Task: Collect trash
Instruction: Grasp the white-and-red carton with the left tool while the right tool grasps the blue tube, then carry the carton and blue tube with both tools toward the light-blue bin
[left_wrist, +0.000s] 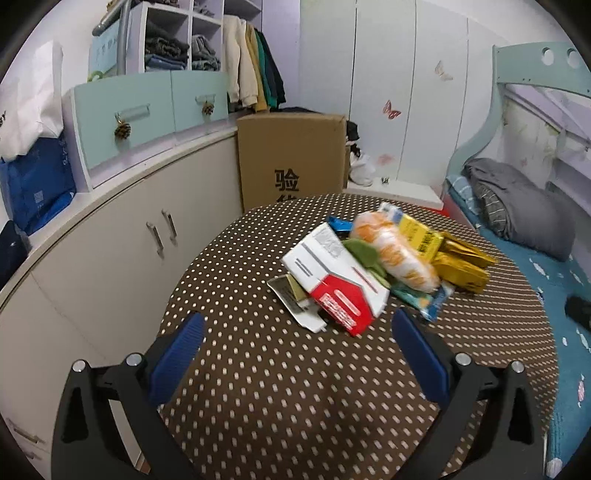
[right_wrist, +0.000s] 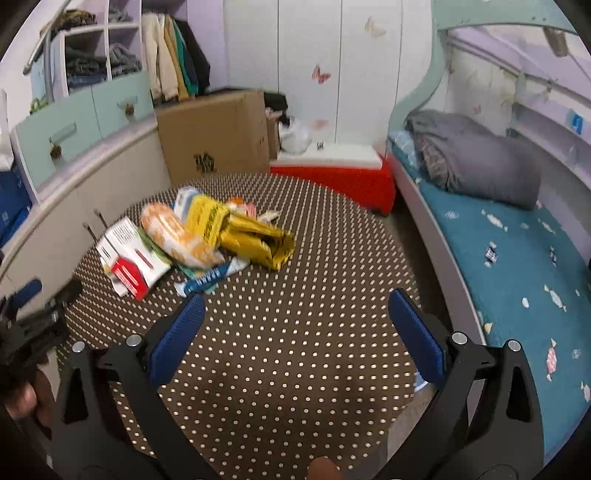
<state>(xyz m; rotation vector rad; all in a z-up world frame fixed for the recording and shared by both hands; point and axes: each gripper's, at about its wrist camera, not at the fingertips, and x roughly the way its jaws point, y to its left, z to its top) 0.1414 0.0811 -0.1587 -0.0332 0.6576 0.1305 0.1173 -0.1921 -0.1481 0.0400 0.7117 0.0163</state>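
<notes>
A heap of trash lies on the brown dotted table (left_wrist: 258, 369): a red and white carton (left_wrist: 332, 284), an orange and white bag (left_wrist: 395, 251), a yellow packet (left_wrist: 421, 236), a gold foil bag (left_wrist: 461, 266) and a blue wrapper (left_wrist: 428, 299). My left gripper (left_wrist: 297, 325) is open and empty, just short of the carton. In the right wrist view the table (right_wrist: 295, 350) holds the same carton (right_wrist: 129, 258), orange bag (right_wrist: 177, 236), yellow packet (right_wrist: 207, 218) and gold bag (right_wrist: 258, 240). My right gripper (right_wrist: 295, 306) is open and empty, nearer than the heap. The left gripper (right_wrist: 40, 299) shows at the left edge.
A cardboard box (left_wrist: 291, 158) stands behind the table. White cabinets (left_wrist: 110, 258) with teal drawers (left_wrist: 147, 110) run along the left. A bed (right_wrist: 517, 277) with a teal sheet and grey pillow (right_wrist: 476, 162) lies right. A red stool (right_wrist: 332, 181) stands behind the table.
</notes>
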